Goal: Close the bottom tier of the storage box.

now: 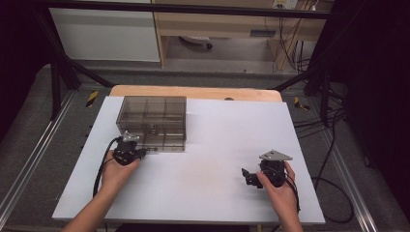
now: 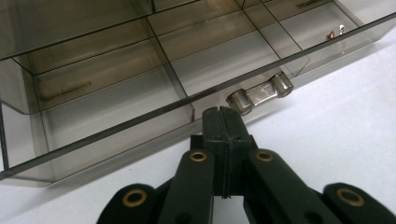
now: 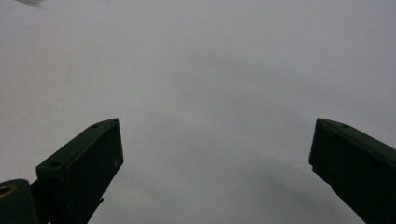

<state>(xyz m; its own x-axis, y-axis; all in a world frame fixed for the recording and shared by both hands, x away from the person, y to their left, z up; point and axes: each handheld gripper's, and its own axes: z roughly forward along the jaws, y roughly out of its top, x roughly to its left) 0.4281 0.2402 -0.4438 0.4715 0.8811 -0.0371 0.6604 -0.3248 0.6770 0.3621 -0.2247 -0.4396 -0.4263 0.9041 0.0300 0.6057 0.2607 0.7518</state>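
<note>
A smoky clear plastic compartment box (image 1: 152,123) stands on the white table (image 1: 212,145), left of centre. My left gripper (image 1: 144,152) lies at its front wall with the jaws pressed together and nothing between them. In the left gripper view the shut tips (image 2: 223,116) sit at the lower front edge of the box (image 2: 107,79), just left of a clear latch handle (image 2: 260,92). My right gripper (image 1: 247,177) rests low over bare table at the right, held by a hand. Its jaws (image 3: 215,128) stand wide apart with only white surface between them.
The box has several compartments; one holds small brass-coloured parts (image 2: 335,32), another a thin rod (image 2: 65,89). A wooden strip (image 1: 193,92) edges the table's far side. Dark frame legs and cables (image 1: 333,145) stand on the floor to the right.
</note>
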